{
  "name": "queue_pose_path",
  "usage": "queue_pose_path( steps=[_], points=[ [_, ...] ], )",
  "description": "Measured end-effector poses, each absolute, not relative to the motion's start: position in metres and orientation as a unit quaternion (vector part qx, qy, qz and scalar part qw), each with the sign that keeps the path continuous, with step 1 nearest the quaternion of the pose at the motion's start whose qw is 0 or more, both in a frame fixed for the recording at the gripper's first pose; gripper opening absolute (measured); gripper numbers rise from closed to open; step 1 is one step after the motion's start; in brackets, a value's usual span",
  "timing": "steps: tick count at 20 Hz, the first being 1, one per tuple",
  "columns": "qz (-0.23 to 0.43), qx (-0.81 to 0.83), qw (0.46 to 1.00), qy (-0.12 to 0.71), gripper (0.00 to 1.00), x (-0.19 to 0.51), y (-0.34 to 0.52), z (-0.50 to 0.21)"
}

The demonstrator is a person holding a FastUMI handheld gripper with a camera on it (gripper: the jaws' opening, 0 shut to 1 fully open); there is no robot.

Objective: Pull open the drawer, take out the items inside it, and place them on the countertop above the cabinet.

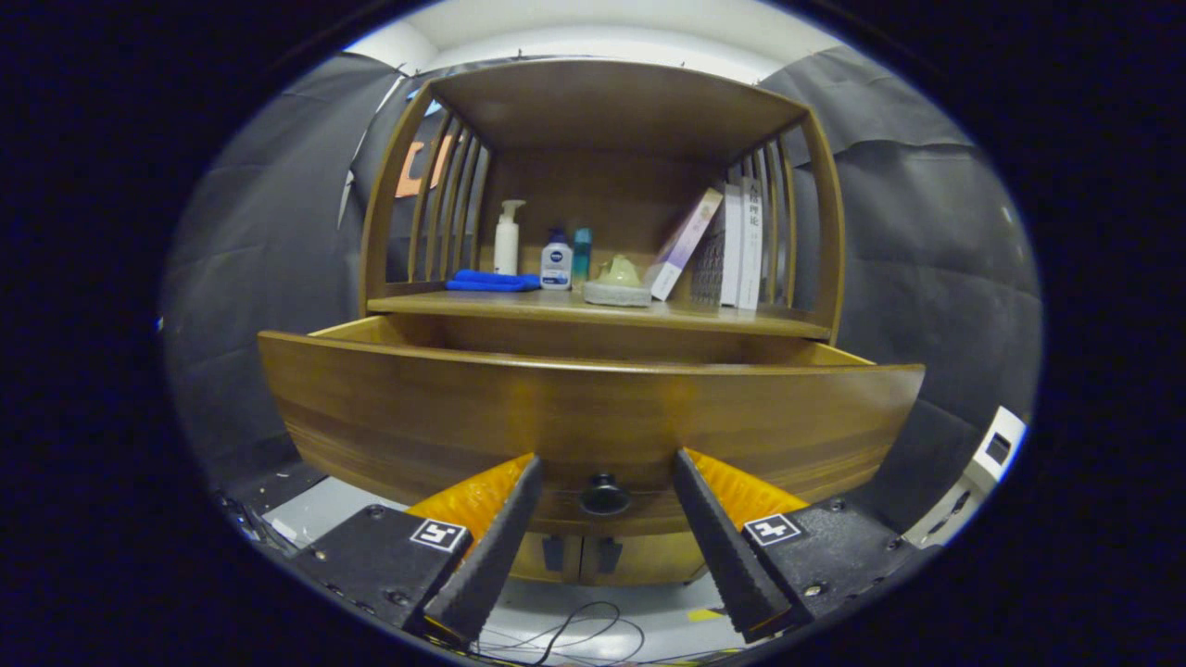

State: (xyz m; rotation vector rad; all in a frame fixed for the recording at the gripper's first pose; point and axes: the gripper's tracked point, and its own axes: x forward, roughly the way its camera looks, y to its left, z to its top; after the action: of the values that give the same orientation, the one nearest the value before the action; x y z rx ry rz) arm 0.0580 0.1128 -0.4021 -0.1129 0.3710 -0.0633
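Observation:
The wooden drawer (593, 408) of the cabinet stands pulled out toward me, its broad front panel close ahead. Its dark round knob (604, 496) sits low on the panel, right between my two fingers. My gripper (607, 468) is open, the fingers standing apart on either side of the knob and not pressing on it. The drawer's inside is hidden behind the front panel. Above it lies the countertop (519, 306), under a wooden shelf roof.
On the countertop stand a white pump bottle (506, 239), a small white-and-blue bottle (555, 262), a teal bottle (581, 257), a folded blue cloth (491, 281), a green object on a grey dish (618, 283) and several books (732, 245). Cables (565, 635) lie on the floor below.

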Motion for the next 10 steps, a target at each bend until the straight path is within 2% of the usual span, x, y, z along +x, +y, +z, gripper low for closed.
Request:
queue_pose_path(
  steps=[10],
  points=[
    [-0.040, -0.067, 0.976, 0.204, 0.94, 0.133, 0.113, -0.414]
  ],
)
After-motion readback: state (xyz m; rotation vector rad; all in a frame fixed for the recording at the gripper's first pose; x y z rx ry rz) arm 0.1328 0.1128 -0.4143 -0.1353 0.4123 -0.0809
